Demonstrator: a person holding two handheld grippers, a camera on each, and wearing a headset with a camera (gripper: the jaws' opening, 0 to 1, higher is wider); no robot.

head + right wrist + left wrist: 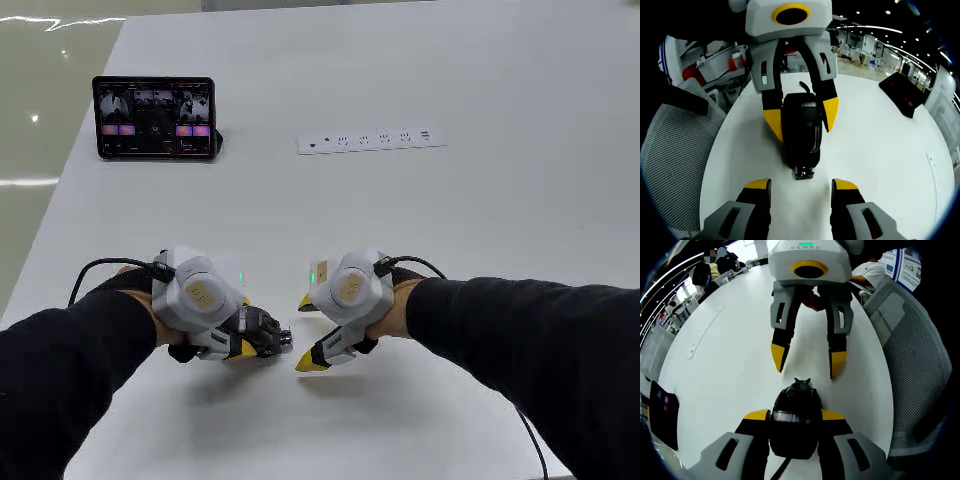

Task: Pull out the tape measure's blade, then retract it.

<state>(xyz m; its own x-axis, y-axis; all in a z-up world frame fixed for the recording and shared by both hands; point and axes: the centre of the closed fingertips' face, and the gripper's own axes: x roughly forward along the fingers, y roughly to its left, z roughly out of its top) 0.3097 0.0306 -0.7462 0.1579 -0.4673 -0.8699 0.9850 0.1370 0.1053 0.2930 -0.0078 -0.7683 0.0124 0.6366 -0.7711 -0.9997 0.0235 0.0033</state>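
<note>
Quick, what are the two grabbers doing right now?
Left gripper: closed, holding the tape measure.
Right gripper: open, holding nothing.

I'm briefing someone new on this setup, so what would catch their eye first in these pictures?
Two white, yellow-tipped claws face each other low on the white table. The left claw is shut on a black tape measure, and the right claw is open just opposite it. Farther back lie a lit tablet and a white power strip.

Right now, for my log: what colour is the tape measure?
Black tape measure; right gripper view shows it best.
</note>
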